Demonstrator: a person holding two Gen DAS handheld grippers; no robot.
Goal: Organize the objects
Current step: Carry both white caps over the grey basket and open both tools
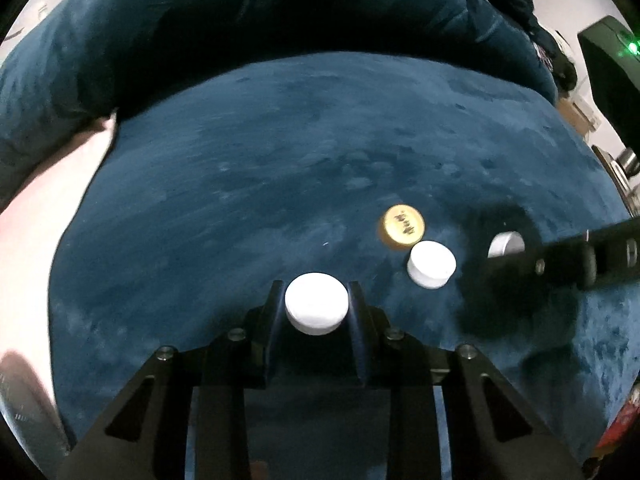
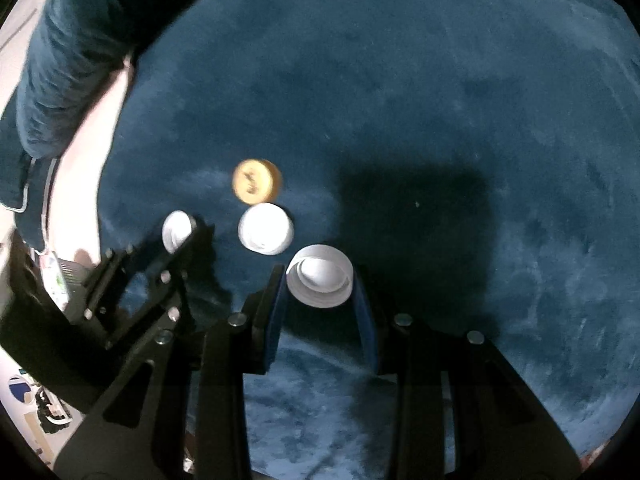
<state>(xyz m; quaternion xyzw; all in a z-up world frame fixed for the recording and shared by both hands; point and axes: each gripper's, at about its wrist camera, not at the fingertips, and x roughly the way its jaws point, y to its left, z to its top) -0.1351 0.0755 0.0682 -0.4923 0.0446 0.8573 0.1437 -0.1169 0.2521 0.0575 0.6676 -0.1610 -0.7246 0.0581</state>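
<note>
Bottle caps lie on a dark blue velvet seat cushion (image 1: 280, 160). My left gripper (image 1: 316, 292) is shut on a white cap (image 1: 316, 306), top side up. My right gripper (image 2: 320, 276) is shut on a white cap (image 2: 320, 280) with its hollow side up. In the left wrist view the right gripper (image 1: 496, 248) comes in from the right, blurred, holding its cap (image 1: 506, 244). A gold cap (image 1: 402, 226) and a loose white cap (image 1: 431, 264) lie side by side on the cushion. They also show in the right wrist view: gold cap (image 2: 257, 187), white cap (image 2: 266, 229), left gripper (image 2: 180, 236).
The blue backrest cushion (image 1: 200, 32) rises behind the seat. A pale floor (image 1: 48, 200) shows off the seat's left edge. A dark device with a green light (image 1: 616, 60) and cluttered items stand at the far right.
</note>
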